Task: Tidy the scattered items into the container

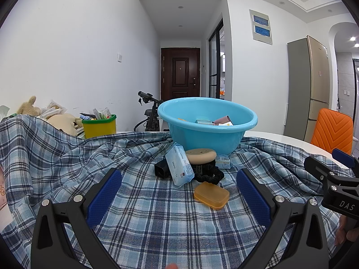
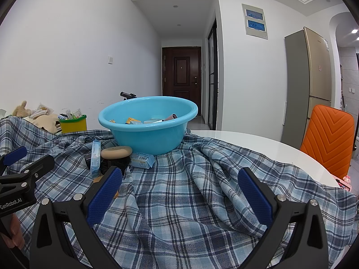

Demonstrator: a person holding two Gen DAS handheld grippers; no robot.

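left hand-held gripper (image 1: 178, 186): released, empty | right hand-held gripper (image 2: 179, 188): released, empty | items: orange case (image 1: 211, 195), tissue pack (image 1: 180, 164) on plaid cloth (image 1: 145, 213), before blue basin (image 1: 207, 125) | advice: straddle case squarely, clench without snagging cloth, lift over rim.

We see both views bright and evenly lit, with cool white light from recessed ceiling spots (image 1: 180, 7), and two glaring spots at the far right edge in the arch. Shadows are soft: a faint one lies under the blue basin (image 1: 207, 125) on the plaid cloth (image 1: 157, 213). The white table (image 2: 246, 141) carries a mild sheen. Fisheye distortion bends the walls and the fridge (image 2: 311, 85), and black vignetting fills the corners. Focus is sharp throughout; only the fingertips at the frame edges look soft.
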